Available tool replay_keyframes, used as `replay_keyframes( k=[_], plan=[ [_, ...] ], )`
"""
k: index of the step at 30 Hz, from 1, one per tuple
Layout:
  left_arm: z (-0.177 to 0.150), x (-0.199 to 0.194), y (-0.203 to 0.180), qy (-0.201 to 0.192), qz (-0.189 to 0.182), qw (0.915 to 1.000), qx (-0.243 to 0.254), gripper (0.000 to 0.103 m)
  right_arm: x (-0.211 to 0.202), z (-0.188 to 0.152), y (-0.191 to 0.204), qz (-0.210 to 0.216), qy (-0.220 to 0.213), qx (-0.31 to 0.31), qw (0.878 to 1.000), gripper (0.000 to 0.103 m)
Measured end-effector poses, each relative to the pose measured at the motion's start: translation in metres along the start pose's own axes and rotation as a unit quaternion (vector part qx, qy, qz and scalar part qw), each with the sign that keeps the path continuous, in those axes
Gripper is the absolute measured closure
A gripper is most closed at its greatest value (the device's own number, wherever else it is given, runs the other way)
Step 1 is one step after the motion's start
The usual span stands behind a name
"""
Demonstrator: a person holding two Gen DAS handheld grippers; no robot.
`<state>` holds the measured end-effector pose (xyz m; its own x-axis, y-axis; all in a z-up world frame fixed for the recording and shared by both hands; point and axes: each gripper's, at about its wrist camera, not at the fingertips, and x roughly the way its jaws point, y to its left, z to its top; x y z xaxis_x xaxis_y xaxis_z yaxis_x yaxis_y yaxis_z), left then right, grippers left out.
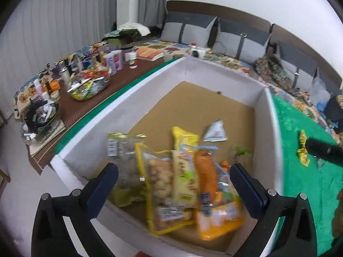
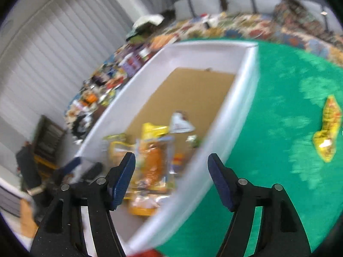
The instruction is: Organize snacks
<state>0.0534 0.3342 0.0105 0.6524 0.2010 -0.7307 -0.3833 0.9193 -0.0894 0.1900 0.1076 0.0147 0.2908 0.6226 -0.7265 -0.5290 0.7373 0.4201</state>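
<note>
Hovering over the white box (image 1: 265,115), the left gripper (image 1: 173,184) and right gripper (image 2: 171,177) stand spread, empty; snack packets (image 1: 184,184) lie inside, one yellow packet (image 2: 327,131) outside on green cloth (image 2: 278,128)

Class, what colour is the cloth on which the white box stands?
Bright green cloth; it shows best in the right wrist view, beside the white box.

White box (image 1: 269,115), tan cardboard floor; yellow and orange snack packets (image 1: 205,184) inside. Green cloth (image 2: 278,128) bears yellow wrapper (image 2: 327,132) at 3 o'clock. Floral bedspread (image 1: 231,62).
</note>
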Motion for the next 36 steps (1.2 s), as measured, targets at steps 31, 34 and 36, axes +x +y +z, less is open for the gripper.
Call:
replay_keyframes(
  k=[31,34,36],
  plan=[
    [-0.114,0.106,-0.38,0.074,-0.138,0.957,0.244,0.0,-0.19,-0.185,-0.371,-0.383,-0.08,0.159,0.907,0.022],
    [-0.114,0.11,-0.379,0.077,-0.144,0.9569,0.24,0.0,-0.189,-0.187,-0.37,-0.384,-0.081,0.165,0.905,0.019],
    [-0.114,0.111,-0.379,0.077,-0.144,0.957,0.239,0.0,-0.189,-0.188,-0.371,-0.384,-0.081,0.167,0.904,0.018]
  ],
)
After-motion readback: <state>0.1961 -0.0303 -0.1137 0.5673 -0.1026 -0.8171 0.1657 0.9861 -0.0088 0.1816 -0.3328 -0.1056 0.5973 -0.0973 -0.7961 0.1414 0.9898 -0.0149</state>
